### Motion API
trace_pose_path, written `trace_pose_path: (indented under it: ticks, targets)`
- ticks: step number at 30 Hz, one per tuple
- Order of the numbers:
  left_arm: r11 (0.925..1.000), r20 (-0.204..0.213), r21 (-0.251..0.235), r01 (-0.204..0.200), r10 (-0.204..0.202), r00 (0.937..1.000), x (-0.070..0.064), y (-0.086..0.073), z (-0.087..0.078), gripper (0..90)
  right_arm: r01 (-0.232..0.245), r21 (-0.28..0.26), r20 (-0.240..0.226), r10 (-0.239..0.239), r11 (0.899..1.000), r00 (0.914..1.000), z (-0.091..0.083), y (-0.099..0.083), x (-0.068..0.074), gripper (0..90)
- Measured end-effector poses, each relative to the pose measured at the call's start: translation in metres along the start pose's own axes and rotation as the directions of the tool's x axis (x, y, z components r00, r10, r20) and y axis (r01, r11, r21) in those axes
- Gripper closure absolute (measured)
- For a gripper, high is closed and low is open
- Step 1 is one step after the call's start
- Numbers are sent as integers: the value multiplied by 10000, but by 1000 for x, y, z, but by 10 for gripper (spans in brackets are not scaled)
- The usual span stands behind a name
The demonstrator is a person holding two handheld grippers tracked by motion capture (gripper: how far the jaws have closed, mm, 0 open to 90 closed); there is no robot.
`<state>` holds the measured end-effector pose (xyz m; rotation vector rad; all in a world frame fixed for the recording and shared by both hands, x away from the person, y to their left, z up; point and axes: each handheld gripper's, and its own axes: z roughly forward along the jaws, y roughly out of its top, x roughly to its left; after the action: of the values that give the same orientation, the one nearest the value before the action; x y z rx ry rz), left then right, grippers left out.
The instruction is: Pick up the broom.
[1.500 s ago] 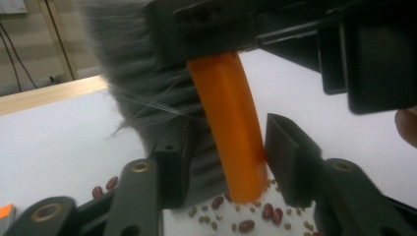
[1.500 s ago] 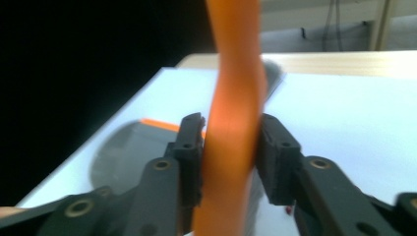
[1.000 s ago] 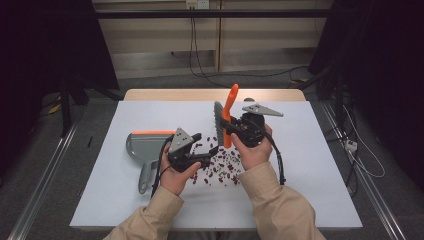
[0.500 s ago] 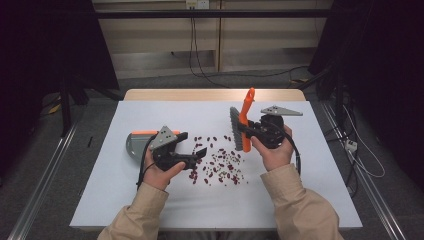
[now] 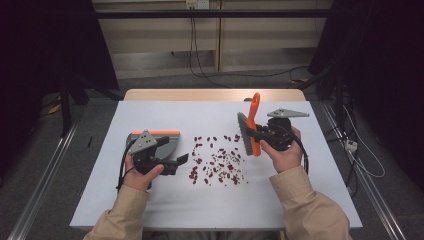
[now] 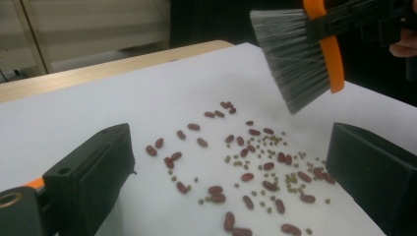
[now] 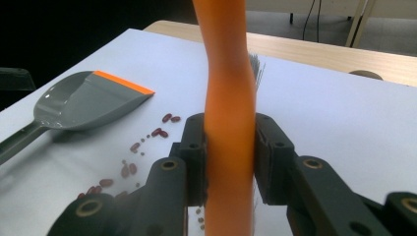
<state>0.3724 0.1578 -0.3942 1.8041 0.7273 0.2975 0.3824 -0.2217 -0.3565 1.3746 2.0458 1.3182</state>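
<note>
1. Right now the right gripper (image 5: 256, 131) has its jaws clamped on the orange handle of the brush (image 7: 229, 113); the pads press both sides of it, a firm grip as far as the right gripper view shows.
2. Brush stands roughly upright in the high view, handle up, grey bristles (image 6: 291, 54) facing the scatter and lifted off the table, hanging above the far right edge of the beans.
3. Left gripper (image 5: 179, 162) jaws stand wide apart with nothing between them; in the left gripper view they frame the bean scatter.
4. It sits low at the table, just in front of the dustpan (image 5: 162, 139), not holding it.
5. Dustpan is grey with an orange lip, lying flat on the white table cover (image 5: 150, 200) to the left of the scatter, handle toward the person.
6. Red beans (image 5: 215, 161) and small green beans (image 6: 269, 142) are spread loosely on the cover between dustpan and brush, none in the pan as far as can be seen.
7. Progress, judged: brush is picked up, and that's the only step done.
8. Left to do: take hold of the dustpan, set its lip by the scatter, sweep the beans in.
9. No sweeping stroke shows yet; beans are unpiled, so most of the job remains.
</note>
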Motion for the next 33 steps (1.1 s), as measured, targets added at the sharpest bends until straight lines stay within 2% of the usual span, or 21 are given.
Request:
trace_pose_path:
  ticks: [4,12,21,29,33]
  targets:
    - [9999,-118,53,94,-93,9999,5,-5,-5,40,-64,119,1,64,9999,10000,-3,-2,-6,699]
    - [10000,-189,87,-38,40,9998,10,-9,-16,41,-126,450,89,122,9989,9999,-9,-10,-17,699]
    - [9999,-366,87,58,-55,9993,17,-13,-25,42,-304,804,400,273,9963,9988,-17,-18,-31,699]
    - [9999,-367,158,-20,25,9993,19,-16,-28,44,-537,1341,721,443,9895,9964,-15,-23,-40,698]
    - [9999,-407,160,35,-29,9992,20,-17,-29,45,-587,1411,832,473,9883,9954,-9,-23,-42,697]
